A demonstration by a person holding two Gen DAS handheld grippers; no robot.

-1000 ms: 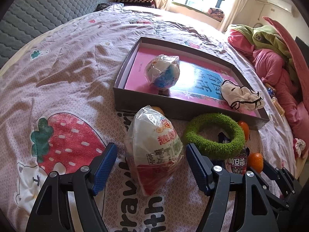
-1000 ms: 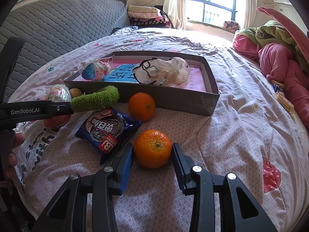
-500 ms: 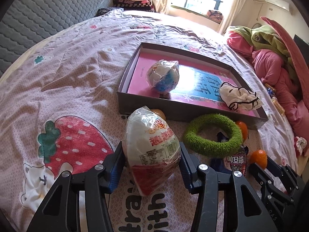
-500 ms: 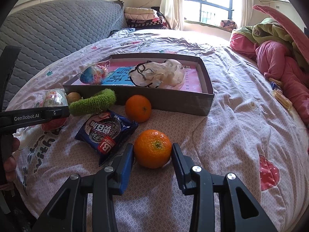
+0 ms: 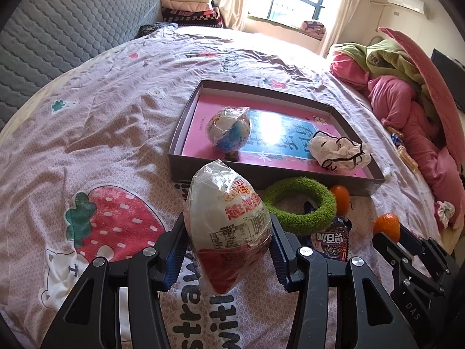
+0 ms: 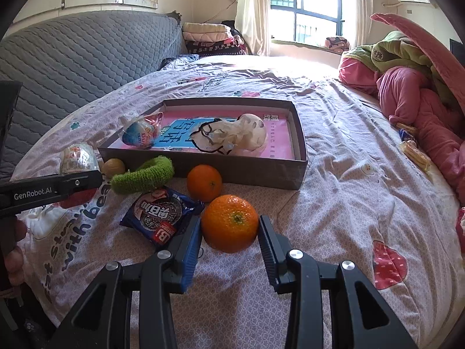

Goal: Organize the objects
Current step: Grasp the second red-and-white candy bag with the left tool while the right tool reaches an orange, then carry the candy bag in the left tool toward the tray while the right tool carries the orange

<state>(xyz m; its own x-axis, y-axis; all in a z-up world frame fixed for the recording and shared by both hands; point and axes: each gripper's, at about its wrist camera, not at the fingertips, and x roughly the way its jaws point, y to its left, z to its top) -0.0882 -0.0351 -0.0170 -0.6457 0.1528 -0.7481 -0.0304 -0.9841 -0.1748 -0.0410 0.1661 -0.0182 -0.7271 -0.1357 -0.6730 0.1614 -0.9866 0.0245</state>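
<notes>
Plastic-wrapped egg toy (image 5: 229, 226): lower centre of the left wrist view, pinched by the left gripper (image 5: 228, 254), both blue pads against its sides after the jaws had just been closing.
Tangerine (image 6: 230, 223): lower centre of the right wrist view, between the right gripper (image 6: 229, 242) pads, which touch it on both sides.
Cookie packet (image 6: 161, 213): left of the tangerine on the bedsheet (image 6: 348, 203).
Green ring (image 5: 300, 205): just before the box.
Box (image 6: 247, 171): mid-frame; a second egg toy (image 5: 229, 131) and white cloth (image 5: 338, 151) lie inside.
</notes>
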